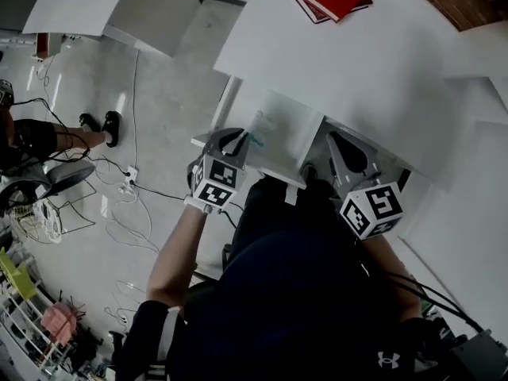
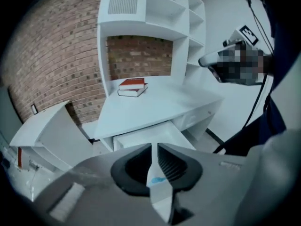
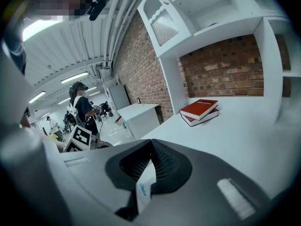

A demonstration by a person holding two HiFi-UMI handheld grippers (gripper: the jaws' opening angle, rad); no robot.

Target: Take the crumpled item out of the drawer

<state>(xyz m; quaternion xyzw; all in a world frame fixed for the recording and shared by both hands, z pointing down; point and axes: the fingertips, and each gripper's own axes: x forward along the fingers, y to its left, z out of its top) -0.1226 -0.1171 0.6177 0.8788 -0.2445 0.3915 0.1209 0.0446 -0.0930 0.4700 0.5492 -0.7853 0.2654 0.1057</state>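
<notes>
crumpled white sheet between both my tongs, right tongs clamped on it, left tongs opening around it, above the open drawer

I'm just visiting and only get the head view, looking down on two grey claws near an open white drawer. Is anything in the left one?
Observer: Yes. The left gripper view shows a thin white strip with a blue mark between the jaws of the left gripper, which are opening.
Operator: And the right one?
Observer: Its own view shows the right gripper closed on a second white strip.
Operator: What is above the desk?
Observer: White shelves stand on it, outside your frame.
</notes>
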